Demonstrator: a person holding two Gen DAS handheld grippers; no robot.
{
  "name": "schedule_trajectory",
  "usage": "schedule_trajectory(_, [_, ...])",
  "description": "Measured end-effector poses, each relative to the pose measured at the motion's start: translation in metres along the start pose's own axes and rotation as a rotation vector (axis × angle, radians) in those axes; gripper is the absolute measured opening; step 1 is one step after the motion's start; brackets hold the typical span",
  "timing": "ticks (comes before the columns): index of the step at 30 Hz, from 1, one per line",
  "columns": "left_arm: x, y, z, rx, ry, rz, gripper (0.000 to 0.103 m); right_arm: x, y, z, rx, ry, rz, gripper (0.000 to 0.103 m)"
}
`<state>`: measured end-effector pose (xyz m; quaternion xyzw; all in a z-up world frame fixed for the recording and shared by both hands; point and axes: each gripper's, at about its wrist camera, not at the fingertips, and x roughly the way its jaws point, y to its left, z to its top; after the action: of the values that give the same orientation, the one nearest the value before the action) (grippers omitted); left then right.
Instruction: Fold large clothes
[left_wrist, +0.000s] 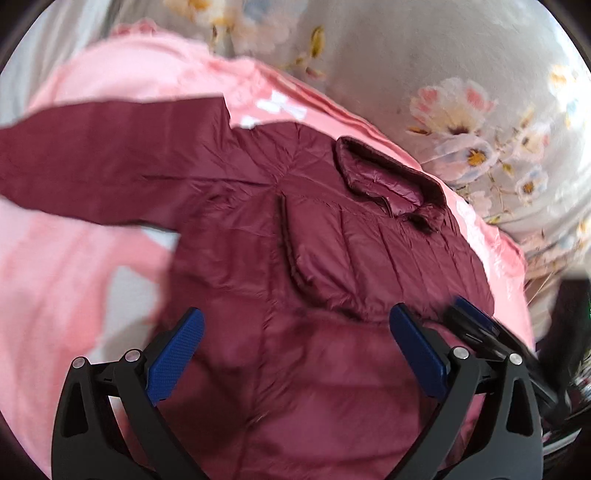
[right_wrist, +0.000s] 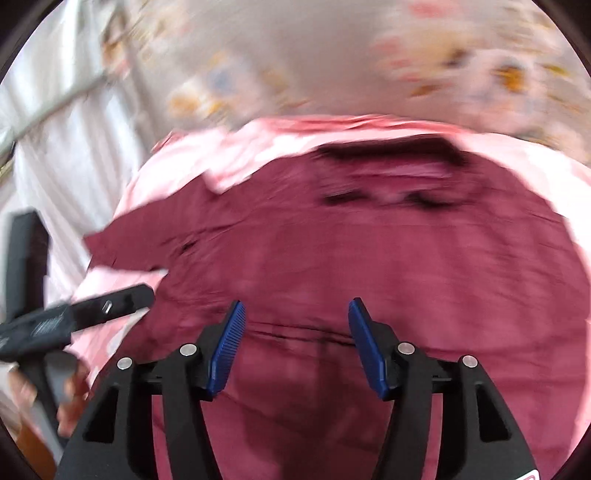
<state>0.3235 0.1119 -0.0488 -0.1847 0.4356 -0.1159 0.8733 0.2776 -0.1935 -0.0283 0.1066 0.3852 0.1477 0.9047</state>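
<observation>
A maroon puffer jacket (left_wrist: 314, 240) lies face up on a pink sheet (left_wrist: 55, 266), collar (left_wrist: 388, 173) at the far side. One sleeve (left_wrist: 103, 162) stretches out to the left; the other side is folded over the chest. My left gripper (left_wrist: 295, 332) is open and empty above the jacket's lower body. My right gripper (right_wrist: 295, 325) is open and empty above the same jacket (right_wrist: 369, 258), which is blurred in the right wrist view. The right gripper shows at the left wrist view's right edge (left_wrist: 480, 325), and the left gripper at the right wrist view's left edge (right_wrist: 92, 310).
A floral bedspread (left_wrist: 461, 110) lies beyond the pink sheet. White fabric and a metal rail (right_wrist: 55, 103) are at the far left in the right wrist view. A hand (right_wrist: 74, 402) holds the left gripper's handle.
</observation>
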Motion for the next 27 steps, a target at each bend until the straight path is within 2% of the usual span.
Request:
schedule_trajectory(4, [0.041, -0.001, 0.015, -0.057, 0.051, 0.007, 0.098, -0.043, -0.087, -0.002, 0.166, -0.077, -0.157, 0.057])
schedule_trajectory(6, [0.055, -0.002, 0.017, -0.081, 0.077, 0.000, 0.093, -0.057, -0.129, -0.005, 0.250, -0.108, -0.230, 0.057])
schedule_trajectory(8, [0.064, -0.005, 0.017, -0.101, 0.101, -0.002, 0.077, -0.063, -0.167, -0.007, 0.320, -0.125, -0.305, 0.057])
schedule_trajectory(9, [0.064, -0.008, 0.016, -0.094, 0.097, 0.004, 0.072, -0.062, -0.178, -0.008, 0.341, -0.125, -0.323, 0.057])
schedule_trajectory(11, [0.065, -0.014, 0.017, -0.059, 0.104, 0.001, 0.033, -0.057, -0.203, -0.011, 0.396, -0.114, -0.341, 0.057])
schedule_trajectory(12, [0.066, -0.015, 0.018, -0.054, 0.116, 0.001, 0.023, -0.052, -0.213, -0.013, 0.420, -0.103, -0.337, 0.055])
schedule_trajectory(13, [0.066, -0.013, 0.019, -0.059, 0.117, 0.009, 0.006, -0.045, -0.217, -0.013, 0.434, -0.094, -0.335, 0.052])
schedule_trajectory(16, [0.056, -0.010, 0.020, -0.048, 0.100, 0.022, 0.003, -0.027, -0.222, -0.010, 0.437, -0.057, -0.326, 0.037])
schedule_trajectory(17, [0.053, -0.009, 0.019, -0.037, 0.097, 0.027, 0.002, -0.021, -0.222, -0.008, 0.426, -0.040, -0.323, 0.018])
schedule_trajectory(18, [0.050, -0.010, 0.018, -0.023, 0.092, 0.033, 0.002, -0.017, -0.221, -0.006, 0.416, -0.024, -0.327, 0.005])
schedule_trajectory(20, [0.046, -0.009, 0.014, -0.008, 0.089, 0.046, 0.002, -0.021, -0.217, -0.005, 0.405, -0.044, -0.322, 0.002])
schedule_trajectory(22, [0.048, -0.008, 0.008, 0.016, 0.100, 0.062, 0.002, -0.027, -0.208, -0.008, 0.363, -0.059, -0.358, 0.001])
schedule_trajectory(25, [0.060, -0.006, -0.002, 0.033, 0.125, 0.088, 0.002, -0.006, -0.211, -0.017, 0.323, 0.025, -0.422, 0.001])
schedule_trajectory(27, [0.063, -0.008, -0.007, 0.054, 0.099, 0.099, 0.002, -0.002, -0.214, -0.019, 0.327, 0.038, -0.424, 0.001])
